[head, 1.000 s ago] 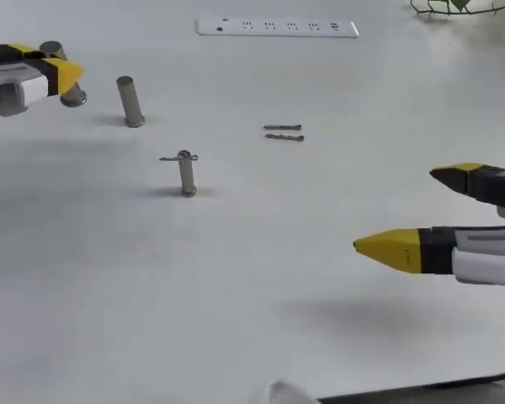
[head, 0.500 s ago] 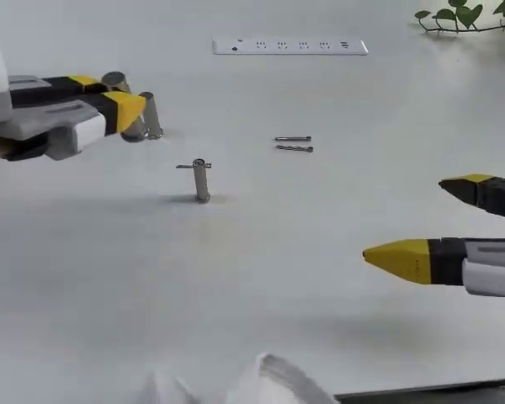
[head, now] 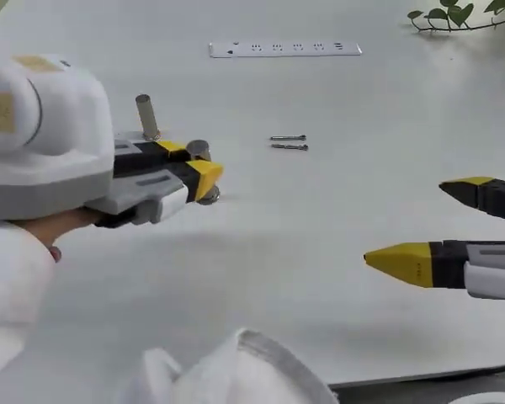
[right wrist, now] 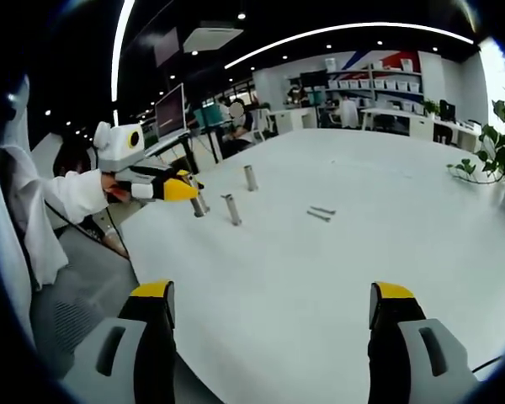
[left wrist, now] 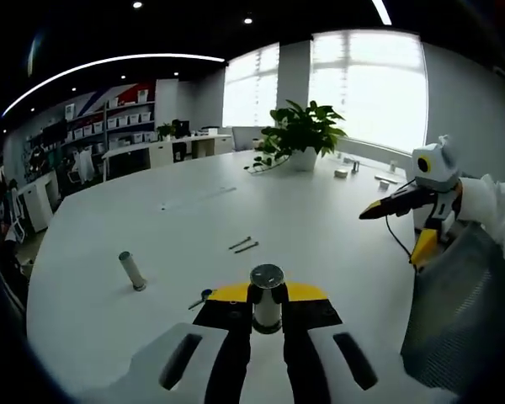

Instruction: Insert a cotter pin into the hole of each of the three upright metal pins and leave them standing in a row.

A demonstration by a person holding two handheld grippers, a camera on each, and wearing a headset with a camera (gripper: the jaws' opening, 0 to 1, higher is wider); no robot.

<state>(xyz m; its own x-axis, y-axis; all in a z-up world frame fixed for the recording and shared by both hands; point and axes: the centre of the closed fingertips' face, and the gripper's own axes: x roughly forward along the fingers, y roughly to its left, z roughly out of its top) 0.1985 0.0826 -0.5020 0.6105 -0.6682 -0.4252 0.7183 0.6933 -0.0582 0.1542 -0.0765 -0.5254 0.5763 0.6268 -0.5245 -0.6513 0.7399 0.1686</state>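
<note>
My left gripper (head: 204, 179) is shut on a grey metal pin (left wrist: 267, 296), held upright; its round top (head: 199, 150) sticks up above the yellow fingertips. A second bare pin (head: 146, 116) stands behind it on the white table. The pin carrying a cotter pin (right wrist: 231, 209) stands right beside the held one; in the head view the left gripper covers it. Two loose cotter pins (head: 288, 142) lie side by side mid-table. My right gripper (head: 404, 223) hovers open at the right, well away from the pins, with nothing between its jaws.
A white power strip (head: 284, 49) lies at the far edge of the table (head: 261, 278). Plant leaves (head: 459, 17) reach in at the top right. A white sleeve (head: 236, 370) crosses the bottom of the head view.
My left gripper has carried its pin to the right, from beside the back pin to right by the cottered pin. The right gripper has stayed put and open.
</note>
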